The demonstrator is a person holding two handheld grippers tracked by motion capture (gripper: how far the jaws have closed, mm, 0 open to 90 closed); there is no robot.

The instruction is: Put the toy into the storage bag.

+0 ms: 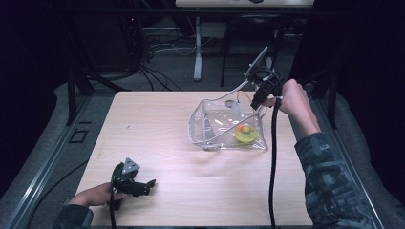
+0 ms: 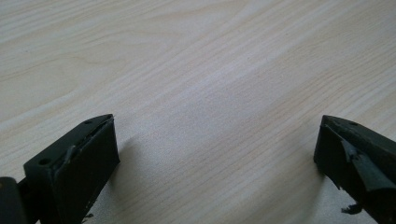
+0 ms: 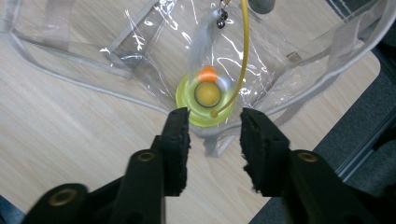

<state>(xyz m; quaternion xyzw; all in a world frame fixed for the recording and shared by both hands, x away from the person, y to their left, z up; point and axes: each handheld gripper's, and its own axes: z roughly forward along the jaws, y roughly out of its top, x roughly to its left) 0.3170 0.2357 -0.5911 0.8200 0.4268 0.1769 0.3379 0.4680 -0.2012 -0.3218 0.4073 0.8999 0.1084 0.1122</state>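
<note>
A clear plastic bag (image 1: 215,124) with grey trim lies open on the wooden table (image 1: 157,143), right of centre. Inside it sits a round yellow toy (image 1: 245,132) with an orange ball on its ring. My right gripper (image 1: 256,102) hangs over the bag's far right corner. In the right gripper view, my right gripper (image 3: 215,126) is open just above the yellow toy (image 3: 205,100), with nothing between the jaws. A thin yellow cord (image 3: 243,51) and a whitish feather (image 3: 201,35) also lie in the bag (image 3: 140,42). My left gripper (image 1: 150,183) rests open near the table's front left, over bare wood (image 2: 217,144).
The table's right edge (image 3: 369,79) runs close beside the bag, with grey floor beyond it. Behind the table stand a white post (image 1: 197,47) and a tangle of black cables (image 1: 153,71). My right gripper's black cable (image 1: 273,167) hangs across the table's right side.
</note>
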